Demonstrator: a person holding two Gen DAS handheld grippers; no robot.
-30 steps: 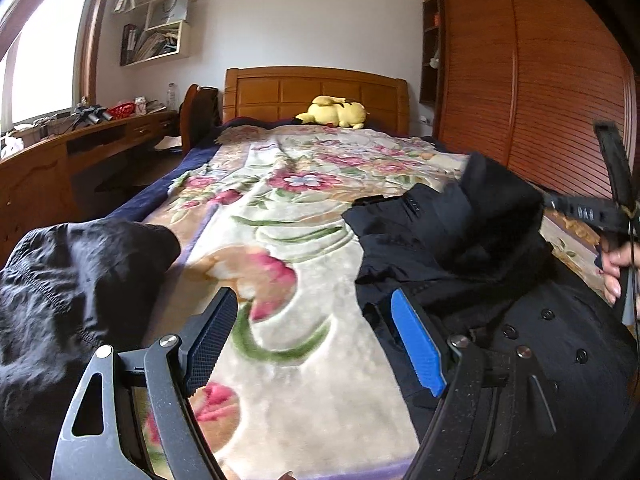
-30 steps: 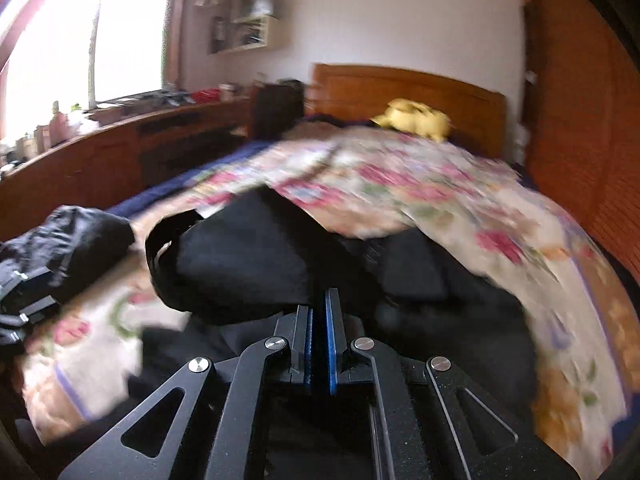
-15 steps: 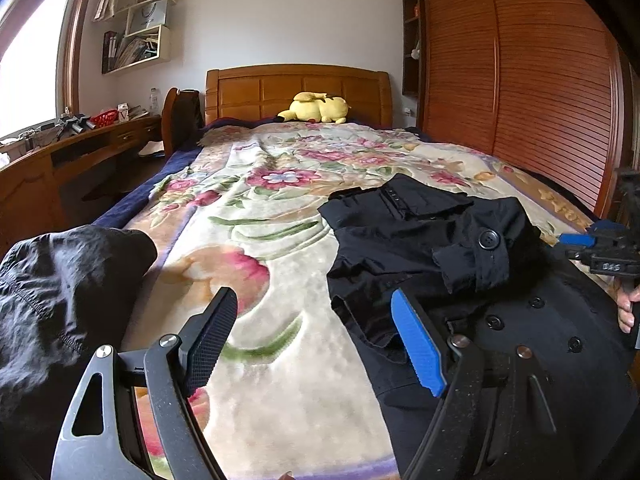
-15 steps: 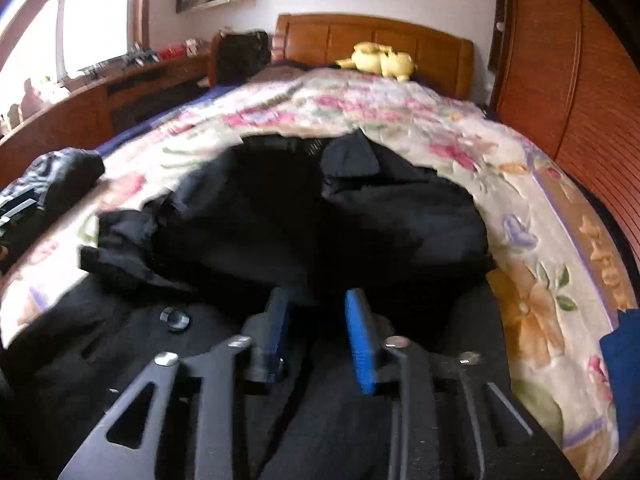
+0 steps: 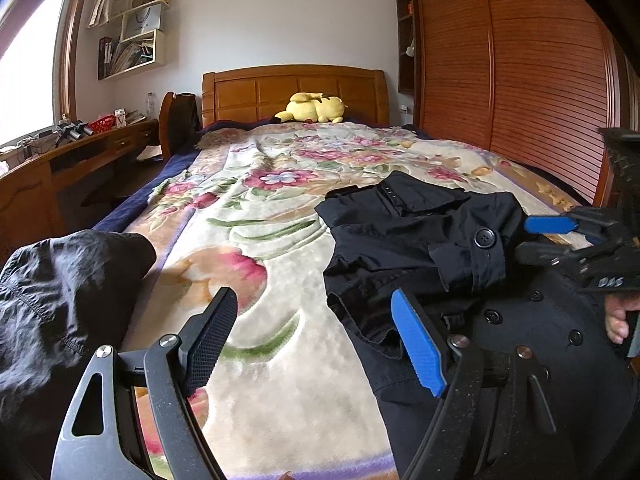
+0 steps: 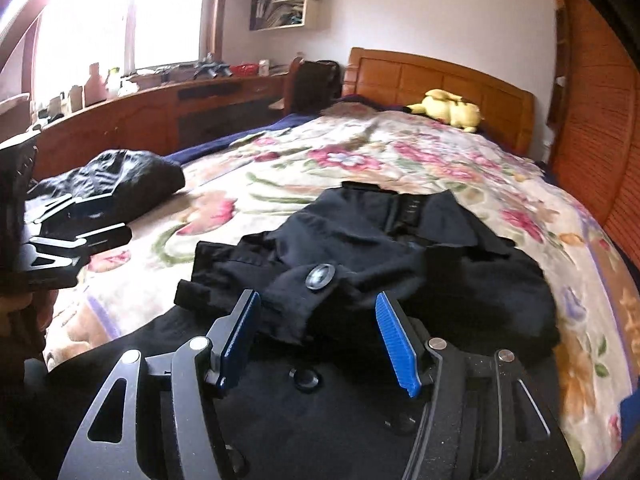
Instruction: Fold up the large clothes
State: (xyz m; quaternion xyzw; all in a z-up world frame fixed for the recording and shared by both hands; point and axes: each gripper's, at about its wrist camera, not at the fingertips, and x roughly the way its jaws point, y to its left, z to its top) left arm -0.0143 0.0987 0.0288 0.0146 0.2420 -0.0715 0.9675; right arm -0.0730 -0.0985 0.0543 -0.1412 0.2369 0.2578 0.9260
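Note:
A black buttoned coat (image 5: 420, 240) lies on the floral bed cover (image 5: 248, 216), with a sleeve cuff folded across its chest (image 6: 320, 280). My left gripper (image 5: 316, 336) is open and empty, low at the coat's left edge. My right gripper (image 6: 320, 336) is open and empty just above the coat, its fingers either side of the cuff without touching it. It also shows in the left wrist view (image 5: 536, 236) at the coat's right side. The left gripper shows at the left of the right wrist view (image 6: 96, 220).
A second crumpled black garment (image 5: 60, 280) lies at the bed's left edge. A yellow plush toy (image 5: 312, 108) rests by the wooden headboard. A wooden desk (image 5: 60, 168) runs along the left; a slatted wardrobe (image 5: 520, 80) stands on the right.
My right gripper carried the sleeve across the coat, laid it down, opened and let go. It has since drawn back a little. My left gripper has stayed open and turned slightly left.

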